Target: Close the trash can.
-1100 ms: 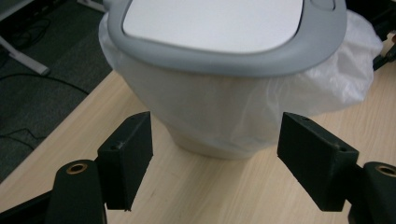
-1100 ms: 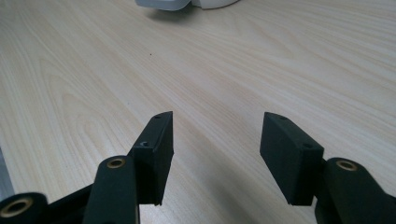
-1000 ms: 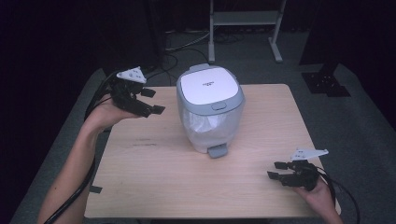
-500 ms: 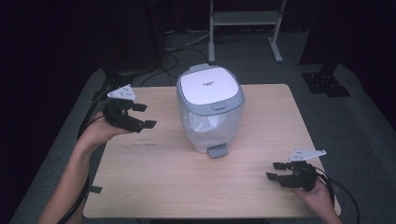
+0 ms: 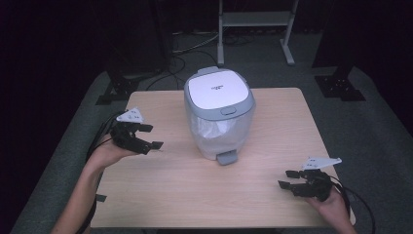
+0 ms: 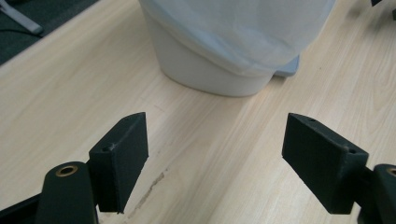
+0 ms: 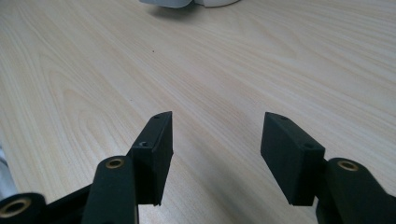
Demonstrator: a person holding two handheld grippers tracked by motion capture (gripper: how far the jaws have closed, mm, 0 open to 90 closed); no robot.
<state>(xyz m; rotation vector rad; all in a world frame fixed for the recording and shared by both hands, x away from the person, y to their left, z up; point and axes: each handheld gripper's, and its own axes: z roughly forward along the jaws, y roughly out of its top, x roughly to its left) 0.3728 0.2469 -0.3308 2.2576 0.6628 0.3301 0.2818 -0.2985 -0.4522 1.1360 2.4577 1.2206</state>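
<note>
With your left gripper (image 5: 148,136) and right gripper (image 5: 288,178) both gaping empty, the grey-and-white lidded plastic pedal bin (image 5: 219,114) looks light, rigid and slippery, so take it by its grey rim.

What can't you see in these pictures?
- Inside the bin: hidden in the high view by its shut lid.
- Lid's small grey print: too small to read in the high view.
- Bin's top: cut off by the upper edge in the left gripper view.
- Room beyond the table: too dark.

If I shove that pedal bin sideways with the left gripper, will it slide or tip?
The pedal bin looks like light plastic, so it probably slides on the smooth table. It is tall with a narrower base; a high push may tip it. Its liner bag would likely just crumple.
</note>
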